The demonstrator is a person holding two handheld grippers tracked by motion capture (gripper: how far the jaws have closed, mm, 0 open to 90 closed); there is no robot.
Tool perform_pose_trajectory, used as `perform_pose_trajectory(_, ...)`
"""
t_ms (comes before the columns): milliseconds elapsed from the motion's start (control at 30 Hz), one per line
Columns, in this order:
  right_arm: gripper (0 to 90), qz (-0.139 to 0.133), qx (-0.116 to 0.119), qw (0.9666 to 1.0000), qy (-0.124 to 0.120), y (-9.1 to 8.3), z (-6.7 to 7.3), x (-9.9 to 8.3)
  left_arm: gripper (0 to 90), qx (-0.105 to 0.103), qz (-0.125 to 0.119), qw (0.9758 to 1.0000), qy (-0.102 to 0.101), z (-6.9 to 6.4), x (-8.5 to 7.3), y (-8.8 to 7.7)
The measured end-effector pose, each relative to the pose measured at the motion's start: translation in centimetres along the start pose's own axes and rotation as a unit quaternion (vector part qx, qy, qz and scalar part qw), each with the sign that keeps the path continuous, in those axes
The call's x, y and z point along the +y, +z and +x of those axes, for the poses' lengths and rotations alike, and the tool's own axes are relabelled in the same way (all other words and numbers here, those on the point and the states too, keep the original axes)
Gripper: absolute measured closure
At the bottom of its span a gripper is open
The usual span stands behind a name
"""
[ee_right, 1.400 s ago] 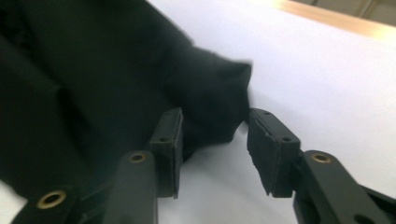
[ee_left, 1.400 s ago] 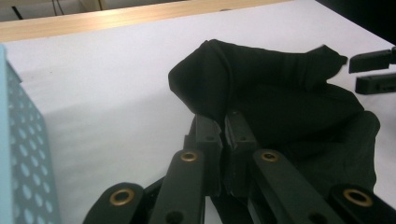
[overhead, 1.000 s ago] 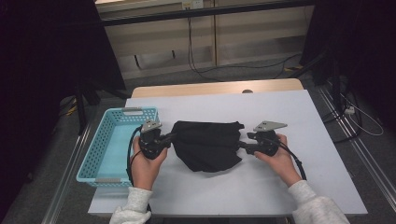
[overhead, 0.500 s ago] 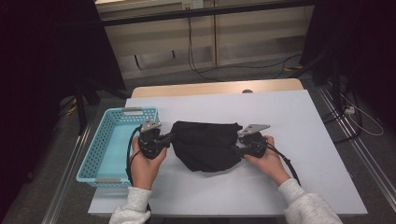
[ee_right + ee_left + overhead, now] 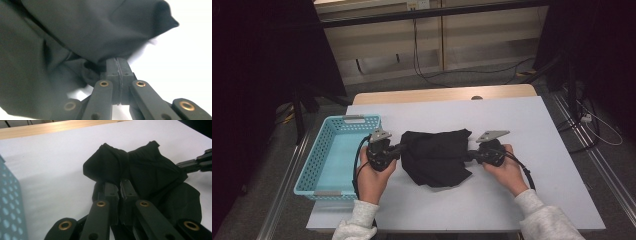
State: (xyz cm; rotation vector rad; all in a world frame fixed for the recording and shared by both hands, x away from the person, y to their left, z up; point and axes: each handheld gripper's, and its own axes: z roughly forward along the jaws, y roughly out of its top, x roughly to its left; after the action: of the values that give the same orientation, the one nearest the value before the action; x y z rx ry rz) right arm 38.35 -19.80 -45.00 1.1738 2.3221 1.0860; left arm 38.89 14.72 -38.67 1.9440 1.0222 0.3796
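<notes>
The black cloth (image 5: 437, 156) lies crumpled in soft folds at the middle of the white desk (image 5: 532, 125), between my two hands. My left gripper (image 5: 398, 148) lies level, pointing inward, jaws pinched on the cloth's left edge. My right gripper (image 5: 470, 154) faces it, jaws just closed tight on a fold at the right edge. A light blue perforated plastic basket (image 5: 314, 185) sits left of my left hand
</notes>
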Motion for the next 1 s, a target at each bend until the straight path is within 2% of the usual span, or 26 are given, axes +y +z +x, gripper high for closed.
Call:
perform_pose_trajectory(67, 90.0, 0.000, -0.009, 1.0000, -0.001, -1.1, -0.5, -0.3, 86.2, -0.014, 0.002, 0.9998, 0.010, -0.9, -0.1, 0.7)
perform_pose_trajectory(100, 90.0, 0.000, -0.009, 1.0000, -0.001, -1.1, -0.5, -0.3, 86.2, -0.014, 0.002, 0.9998, 0.010, -0.9, -0.1, 0.7)
perform_pose_trajectory(133, 90.0, -0.009, -0.014, 0.9998, 0.012, -2.2, -1.2, -0.8, 86.2, -0.019, 0.005, 0.9996, 0.022, -1.6, 0.0, 1.4)
perform_pose_trajectory(233, 90.0, -0.013, -0.020, 0.9995, 0.020, -3.2, -1.8, -1.3, 86.2, -0.024, 0.008, 0.9994, 0.023, -2.2, 0.0, 1.9)
perform_pose_trajectory(267, 90.0, -0.013, -0.031, 0.9991, 0.024, -4.0, -2.2, -1.6, 86.2, -0.026, 0.010, 0.9993, 0.025, -2.4, 0.0, 2.0)
perform_pose_trajectory(367, 89.6, -0.020, -0.025, 0.9991, 0.028, -4.5, -2.3, -2.1, 86.2, -0.020, 0.011, 0.9994, 0.025, -1.9, 0.1, 1.7)
perform_pose_trajectory(433, 87.3, -0.019, -0.021, 0.9991, 0.033, -4.4, -2.3, -2.2, 86.2, -0.019, 0.008, 0.9996, 0.020, -1.7, 0.2, 1.5)
perform_pose_trajectory(467, 81.7, -0.023, -0.037, 0.9989, 0.019, -4.1, -2.2, -2.2, 86.2, -0.011, 0.005, 0.9998, 0.018, -1.3, 0.3, 1.2)
perform_pose_trajectory(500, 81.7, -0.023, -0.037, 0.9989, 0.019, -4.1, -2.2, -2.2, 86.2, -0.011, 0.005, 0.9998, 0.018, -1.3, 0.3, 1.2)
perform_pose_trajectory(533, 71.8, -0.025, -0.043, 0.9984, 0.028, -3.6, -2.1, -2.0, 86.2, -0.009, 0.002, 0.9999, 0.011, -0.9, 0.3, 0.9)
perform_pose_trajectory(567, 71.3, -0.026, -0.040, 0.9986, 0.023, -3.3, -2.1, -1.9, 86.2, -0.010, 0.002, 0.9999, 0.008, -0.7, 0.2, 0.7)
perform_pose_trajectory(633, 61.4, -0.023, -0.036, 0.9986, 0.031, -2.7, -2.0, -1.6, 86.2, -0.008, 0.000, 1.0000, 0.002, -0.4, 0.2, 0.4)
perform_pose_trajectory(700, 59.4, -0.025, -0.029, 0.9986, 0.037, -2.0, -2.0, -1.5, 86.2, -0.003, 0.000, 1.0000, -0.001, -0.1, 0.1, 0.1)
perform_pose_trajectory(733, 55.4, -0.024, -0.032, 0.9982, 0.044, -1.6, -2.0, -1.3, 86.2, 0.000, -0.001, 1.0000, 0.000, 0.0, 0.1, -0.1)
perform_pose_trajectory(767, 55.3, -0.024, -0.038, 0.9978, 0.048, -1.2, -2.0, -1.2, 86.2, 0.000, -0.001, 1.0000, 0.000, 0.0, 0.1, -0.1)
perform_pose_trajectory(800, 54.9, -0.027, -0.037, 0.9977, 0.051, -0.9, -2.1, -1.1, 86.2, 0.004, -0.006, 1.0000, -0.006, 0.3, 0.2, -0.5)
perform_pose_trajectory(900, 51.4, -0.026, -0.037, 0.9973, 0.057, 0.0, -2.2, -0.7, 86.2, 0.010, -0.007, 0.9999, -0.005, 0.8, 0.2, -1.1)
perform_pose_trajectory(1000, 50.3, -0.035, -0.034, 0.9968, 0.064, 0.4, -2.1, -0.2, 86.2, 0.020, -0.007, 0.9996, -0.017, 1.7, -0.1, -1.5)
